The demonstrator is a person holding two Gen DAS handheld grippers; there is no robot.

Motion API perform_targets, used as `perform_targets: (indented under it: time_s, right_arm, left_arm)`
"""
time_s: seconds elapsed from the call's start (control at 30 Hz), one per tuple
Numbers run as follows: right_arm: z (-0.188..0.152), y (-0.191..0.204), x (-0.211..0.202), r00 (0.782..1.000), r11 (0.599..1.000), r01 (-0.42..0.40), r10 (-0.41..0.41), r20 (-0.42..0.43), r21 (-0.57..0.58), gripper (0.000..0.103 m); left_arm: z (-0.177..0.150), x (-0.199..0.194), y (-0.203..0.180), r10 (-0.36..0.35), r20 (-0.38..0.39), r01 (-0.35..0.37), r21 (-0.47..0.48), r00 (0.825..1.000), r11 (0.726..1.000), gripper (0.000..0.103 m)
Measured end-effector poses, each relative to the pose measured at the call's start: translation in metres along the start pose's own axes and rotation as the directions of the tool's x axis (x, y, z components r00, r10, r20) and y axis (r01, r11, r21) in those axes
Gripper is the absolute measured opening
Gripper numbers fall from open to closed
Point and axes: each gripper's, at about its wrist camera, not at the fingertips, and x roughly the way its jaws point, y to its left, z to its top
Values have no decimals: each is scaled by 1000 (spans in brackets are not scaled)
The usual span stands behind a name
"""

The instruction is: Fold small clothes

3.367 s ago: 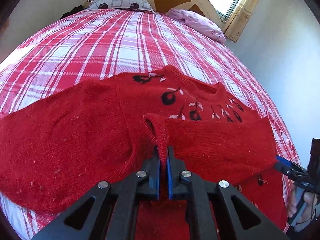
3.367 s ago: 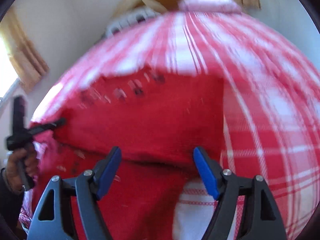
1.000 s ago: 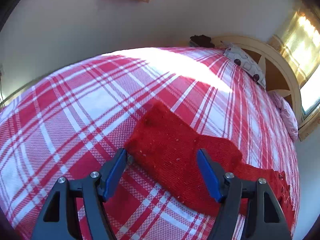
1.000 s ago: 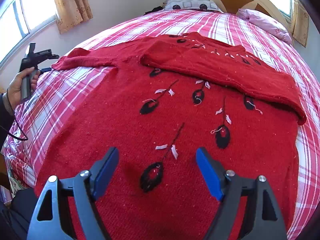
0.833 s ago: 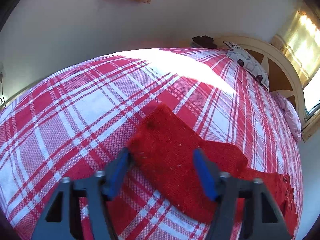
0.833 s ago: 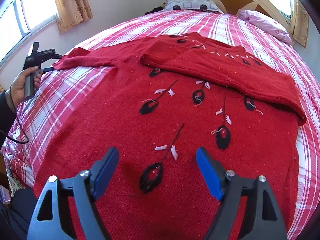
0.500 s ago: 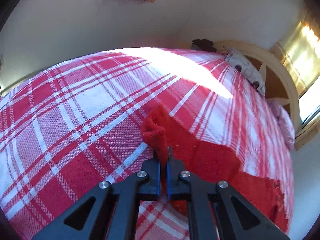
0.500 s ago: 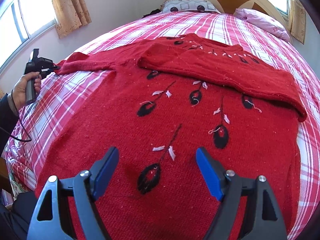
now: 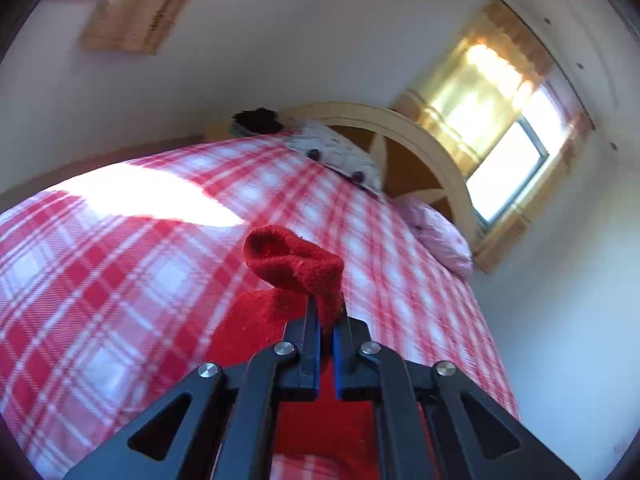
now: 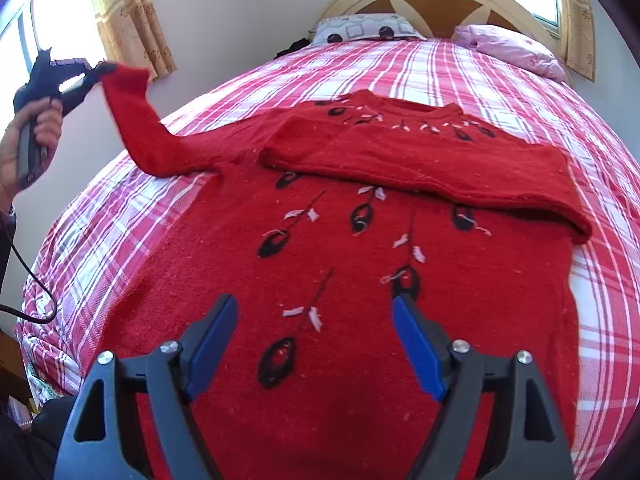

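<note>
A red knitted sweater (image 10: 360,264) with black and white flower motifs lies front up on the plaid bed. Its right sleeve (image 10: 420,168) is folded across the chest. My left gripper (image 9: 326,312) is shut on the cuff of the left sleeve (image 9: 296,264) and holds it in the air above the bed. In the right wrist view that gripper (image 10: 98,70) is at the far left in a hand, with the sleeve (image 10: 136,120) hanging from it down to the shoulder. My right gripper (image 10: 314,320) hovers open over the sweater's lower body, nothing between its fingers.
The bed (image 10: 460,72) has a red and white plaid cover, a patterned pillow (image 10: 360,30) and a pink pillow (image 10: 516,50) by the arched headboard (image 10: 432,4). Curtained windows stand on the left and behind the headboard. A cable (image 10: 28,280) hangs from the left hand.
My left gripper closed on the left sleeve's cuff and lifted it well off the bed, turning upward. The right gripper stayed still and open.
</note>
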Motion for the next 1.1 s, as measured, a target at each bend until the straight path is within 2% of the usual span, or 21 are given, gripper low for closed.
perform_targets:
  time_s: [0.13, 0.3, 0.43, 0.63, 0.8, 0.93, 1.03, 1.1]
  right_arm:
    - [-3, -13, -10, 1000, 1000, 9, -9, 19, 25, 82]
    - [-7, -30, -21, 999, 998, 19, -21, 36, 57, 82]
    - [-10, -45, -28, 998, 995, 15, -21, 59, 99, 82]
    - [-6, -53, -32, 997, 993, 16, -25, 75, 120, 82]
    - [-8, -69, -29, 997, 985, 29, -41, 69, 170, 82]
    - [-8, -80, -26, 997, 980, 36, -50, 66, 195, 82]
    - [-10, -86, -21, 997, 976, 42, -55, 54, 213, 82]
    - [-12, -89, -18, 997, 974, 44, -56, 46, 223, 82]
  left_arm:
    - [-9, 23, -43, -77, -46, 79, 43, 996, 996, 4]
    - [-27, 51, -99, -156, -111, 167, 91, 981, 982, 4]
    - [-41, 66, -133, -191, -149, 210, 125, 970, 970, 4]
    - [-81, 99, -169, -237, -235, 270, 121, 943, 955, 4]
    - [-122, 124, -189, -222, -309, 276, 145, 925, 950, 4]
    - [-160, 144, -204, -213, -385, 298, 176, 898, 938, 4]
    - [-189, 157, -218, -143, -445, 275, 245, 884, 930, 5]
    - [-208, 166, -228, -94, -501, 273, 297, 860, 915, 5]
